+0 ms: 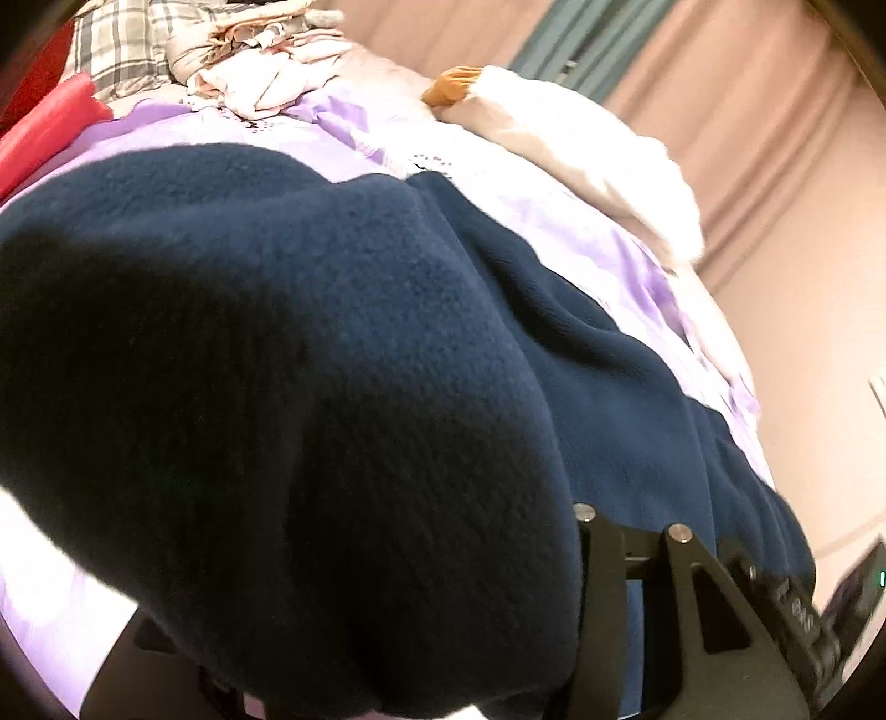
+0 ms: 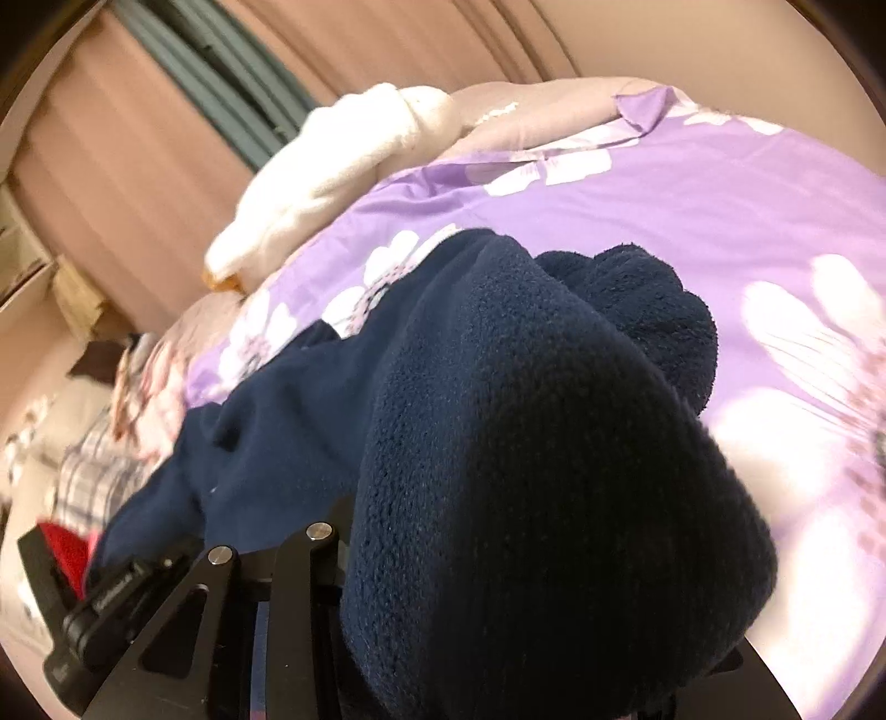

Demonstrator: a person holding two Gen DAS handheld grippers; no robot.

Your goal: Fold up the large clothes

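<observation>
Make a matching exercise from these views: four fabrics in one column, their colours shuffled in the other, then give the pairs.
Things:
1. fleece garment
2. bedsheet
3. fluffy blanket
4. folded shirt

Colours:
A. white
B. grey and white plaid
C. navy blue
D. purple with white flowers

Pairs: 1-C, 2-D, 3-A, 4-B
</observation>
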